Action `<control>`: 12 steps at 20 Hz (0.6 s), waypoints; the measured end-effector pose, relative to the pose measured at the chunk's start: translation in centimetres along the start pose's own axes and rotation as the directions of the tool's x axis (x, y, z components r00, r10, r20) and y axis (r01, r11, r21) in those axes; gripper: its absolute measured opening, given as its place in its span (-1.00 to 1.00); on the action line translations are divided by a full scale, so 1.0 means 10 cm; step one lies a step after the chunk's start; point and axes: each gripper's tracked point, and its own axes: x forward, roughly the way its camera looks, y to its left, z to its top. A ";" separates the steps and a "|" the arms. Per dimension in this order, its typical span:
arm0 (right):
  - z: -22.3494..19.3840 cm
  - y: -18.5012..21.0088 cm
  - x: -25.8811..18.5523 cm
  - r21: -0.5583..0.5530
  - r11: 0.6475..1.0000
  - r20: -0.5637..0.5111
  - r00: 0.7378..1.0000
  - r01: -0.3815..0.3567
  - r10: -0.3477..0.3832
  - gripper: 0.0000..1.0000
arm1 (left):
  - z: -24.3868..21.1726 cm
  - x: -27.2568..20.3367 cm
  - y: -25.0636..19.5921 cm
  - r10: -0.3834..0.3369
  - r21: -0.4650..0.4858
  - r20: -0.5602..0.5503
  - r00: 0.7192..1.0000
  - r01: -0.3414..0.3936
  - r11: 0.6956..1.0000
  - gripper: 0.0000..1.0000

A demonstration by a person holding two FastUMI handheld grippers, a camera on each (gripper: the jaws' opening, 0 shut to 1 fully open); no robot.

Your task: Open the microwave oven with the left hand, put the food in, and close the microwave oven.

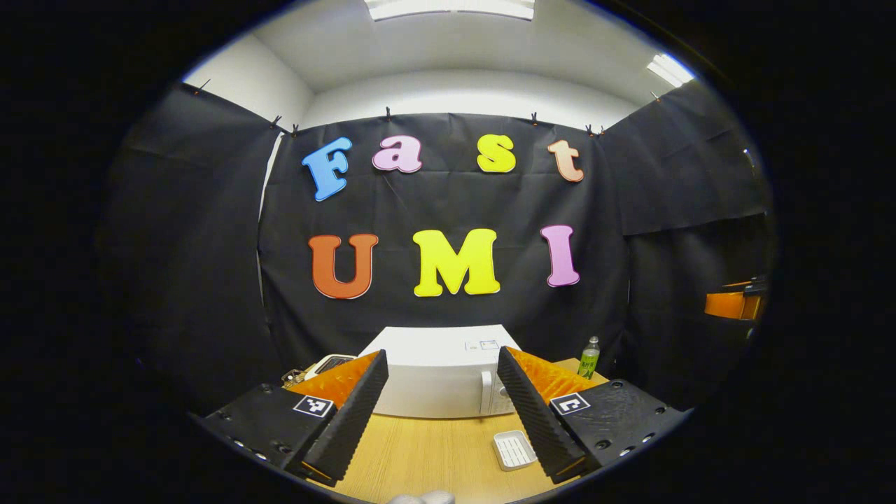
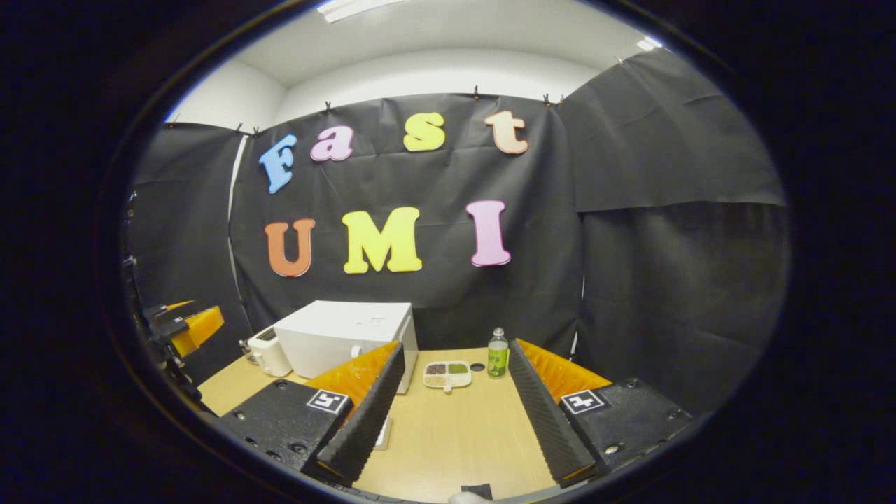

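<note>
Black cloth walls and a wooden worktop (image 1: 434, 455) set the scene. We see the microwave (image 1: 437, 381) low centre in the left gripper view, door shut, handle strip on its right side. In the right gripper view it sits lower left, with a small white appliance (image 2: 269, 352) just beside it at the left.

The food tray (image 2: 447, 374), three compartments filled, lies on the worktop just right of the microwave in the right gripper view, near a green bottle (image 2: 498, 355). A second white tray (image 1: 514, 449) lies lower centre in the left gripper view; its contents we cannot tell.

Left gripper (image 1: 444, 409): fingers spread wide, empty, aimed at the microwave front, well apart from it. Right gripper (image 2: 455, 413): fingers spread, empty, the food tray visible between them farther off.

Progress, as we judge it: nothing done yet. Door still to open, food untouched, and closing comes after that. Next move looks like the left gripper closing in on the door's right edge.
</note>
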 end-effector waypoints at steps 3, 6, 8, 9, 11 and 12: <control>0.06 0.01 -0.08 -0.009 1.000 0.020 1.000 -0.008 0.009 0.91 | 0.09 -0.14 0.05 0.019 0.009 0.009 1.000 -0.019 1.000 0.93; 0.11 0.05 -0.10 -0.019 1.000 0.030 0.999 -0.017 0.018 0.91 | 0.08 -0.21 0.07 0.025 0.003 0.004 1.000 -0.025 1.000 1.00; 0.12 0.10 -0.11 -0.023 0.999 0.036 0.999 -0.024 0.025 0.91 | 0.09 -0.23 0.11 0.029 0.000 0.005 1.000 -0.029 1.000 0.93; 0.13 0.12 -0.12 -0.024 0.999 0.037 0.999 -0.029 0.029 0.91 | 0.10 -0.23 0.12 0.031 0.001 0.006 0.999 -0.031 1.000 0.93; 0.12 0.16 -0.14 -0.027 0.999 0.034 0.999 -0.035 0.036 0.91 | 0.13 -0.26 0.15 0.031 0.004 0.009 0.999 -0.032 0.999 0.93; 0.11 0.17 -0.15 -0.026 0.999 0.032 0.999 -0.038 0.039 0.79 | 0.14 -0.27 0.16 0.032 0.004 0.011 0.999 -0.032 0.999 0.93</control>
